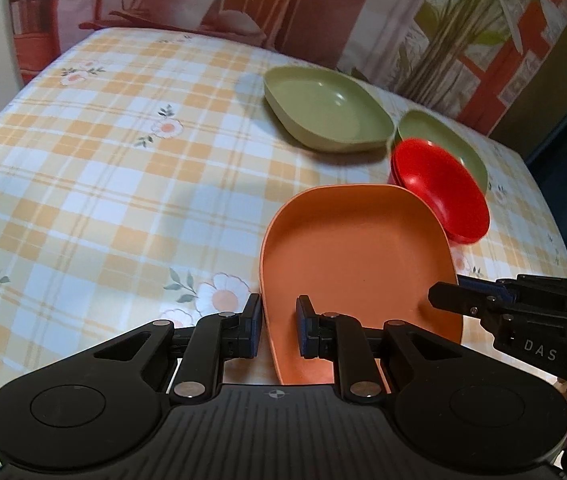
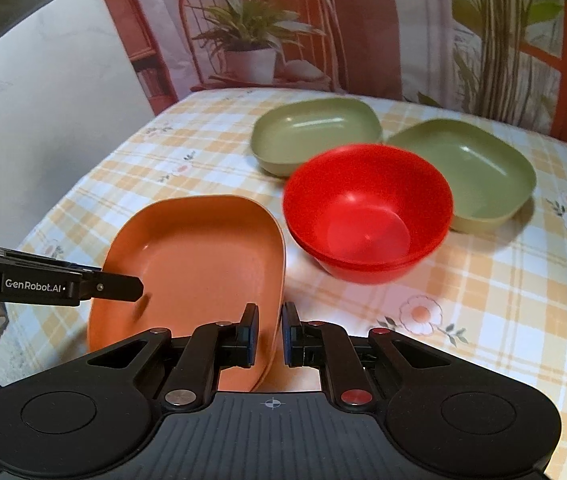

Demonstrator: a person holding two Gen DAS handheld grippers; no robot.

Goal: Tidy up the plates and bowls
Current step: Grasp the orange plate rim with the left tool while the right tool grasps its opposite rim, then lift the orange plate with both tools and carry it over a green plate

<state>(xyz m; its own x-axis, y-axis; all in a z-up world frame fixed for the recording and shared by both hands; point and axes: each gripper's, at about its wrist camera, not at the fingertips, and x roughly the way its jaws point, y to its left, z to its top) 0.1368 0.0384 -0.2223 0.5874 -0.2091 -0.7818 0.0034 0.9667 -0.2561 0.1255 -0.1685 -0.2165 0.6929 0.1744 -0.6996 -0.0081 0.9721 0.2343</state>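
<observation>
Checked yellow-and-white cloth with a flower print covers the surface (image 2: 503,280) that carries all the dishes. Two green plates stand at the far side: the left green plate (image 2: 315,134) and the right green plate (image 2: 471,168), close beside each other. Stacked red bowls (image 2: 367,210) sit in front of them, overlapping the near edge of the right green plate in the right wrist view. An orange plate (image 2: 199,256) lies nearest, just left of the red bowls.

Left gripper (image 1: 279,328): the fingers straddle the left rim of the orange plate, one inside the plate and one outside. A gap shows on the inner side, so a firm clamp cannot be confirmed. Right gripper (image 2: 270,332): the fingers straddle the right rim of the same plate in the same manner, and contact likewise cannot be told.
</observation>
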